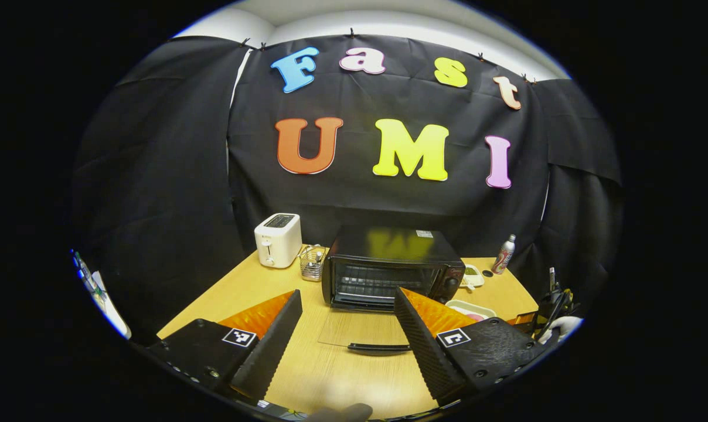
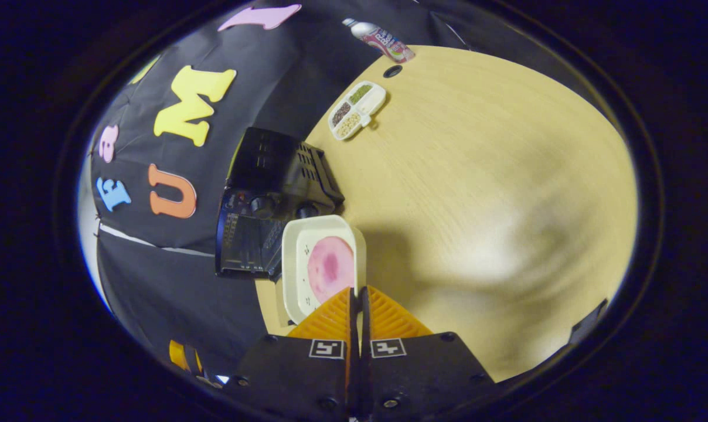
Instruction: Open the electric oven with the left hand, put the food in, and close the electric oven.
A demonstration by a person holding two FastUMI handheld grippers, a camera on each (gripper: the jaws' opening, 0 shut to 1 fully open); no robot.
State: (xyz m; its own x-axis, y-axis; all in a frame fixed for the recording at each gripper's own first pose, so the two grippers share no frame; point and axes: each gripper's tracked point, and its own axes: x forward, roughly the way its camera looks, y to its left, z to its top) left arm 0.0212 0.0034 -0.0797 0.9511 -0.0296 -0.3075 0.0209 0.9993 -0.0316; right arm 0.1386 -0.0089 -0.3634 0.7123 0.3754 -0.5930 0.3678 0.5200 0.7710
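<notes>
The black electric oven (image 1: pixel 389 266) stands at the back middle of the wooden table (image 1: pixel 242 287). Its glass door (image 1: pixel 354 328) lies folded down flat, handle (image 1: pixel 380 349) nearest me. My left gripper (image 1: pixel 348 293) is open just in front of the door, one finger on each side and nothing between them. In the right gripper view, my right gripper (image 2: pixel 357 291) is shut on the rim of a white tray (image 2: pixel 292 281) that carries a round pink food (image 2: pixel 329 266). It holds the tray off the table beside the oven (image 2: pixel 272 176). The same tray (image 1: pixel 470 309) sits right of the oven.
A white toaster (image 1: pixel 278 239) and a wire basket (image 1: pixel 313 262) stand left of the oven. To its right are a small compartment dish (image 2: pixel 357 109), a black cap (image 2: pixel 392 71) and a bottle (image 1: pixel 504 254). Bare tabletop (image 2: pixel 494 193) stretches right of the held tray.
</notes>
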